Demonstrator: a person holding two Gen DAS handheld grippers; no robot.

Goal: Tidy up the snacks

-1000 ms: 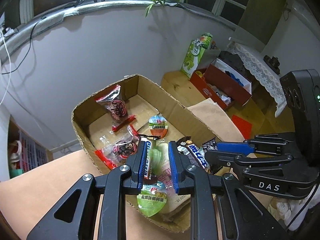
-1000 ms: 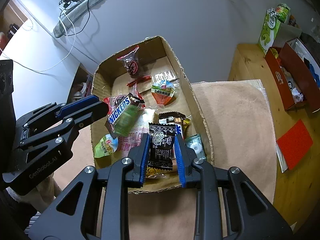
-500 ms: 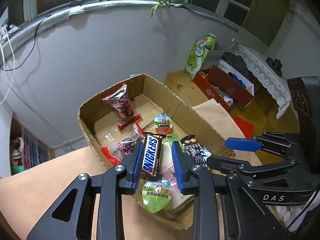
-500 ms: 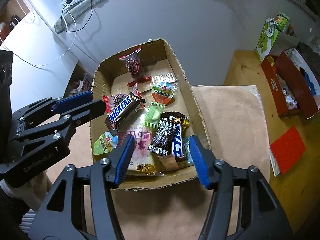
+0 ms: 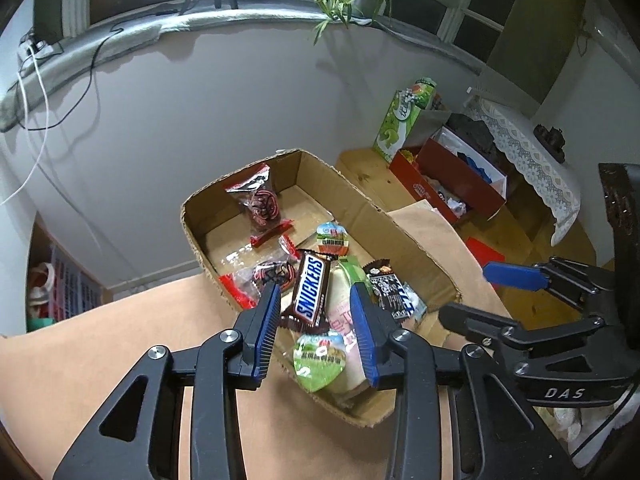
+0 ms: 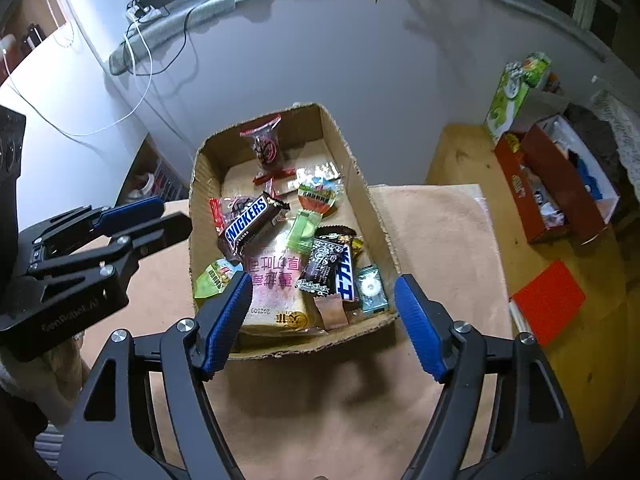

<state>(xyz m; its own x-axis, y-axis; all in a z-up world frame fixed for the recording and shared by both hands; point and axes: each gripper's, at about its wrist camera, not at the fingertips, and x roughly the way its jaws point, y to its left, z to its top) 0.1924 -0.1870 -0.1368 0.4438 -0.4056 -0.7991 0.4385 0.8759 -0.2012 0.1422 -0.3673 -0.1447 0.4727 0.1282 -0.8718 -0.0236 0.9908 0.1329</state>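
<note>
Both grippers hang above the near end of the cardboard box [image 6: 376, 216], which stands on a surface covered with a beige cloth [image 6: 432, 240]. The left gripper [image 5: 316, 320] has its jaws opening, and they are only partly apart; the Snickers bar [image 5: 310, 290] shows between them but lies free in the box, on top of a large pale bread packet [image 6: 276, 280], with no pad pressing on it. The right gripper [image 6: 322, 314] is opening too and is already wide, with nothing in it; the black snack packet [image 6: 322, 264] rests in the box beside a blue and white bar [image 6: 347, 272]. Other snacks, such as a green jelly cup [image 5: 320, 360] and red packets [image 6: 264, 144], are in the box as well. I judge that the step in hand is the release of two snacks into the box. The next move probably calls for lifting both grippers clear of the box rim and searching for more loose snacks, since none is visible on the cloth.
</note>
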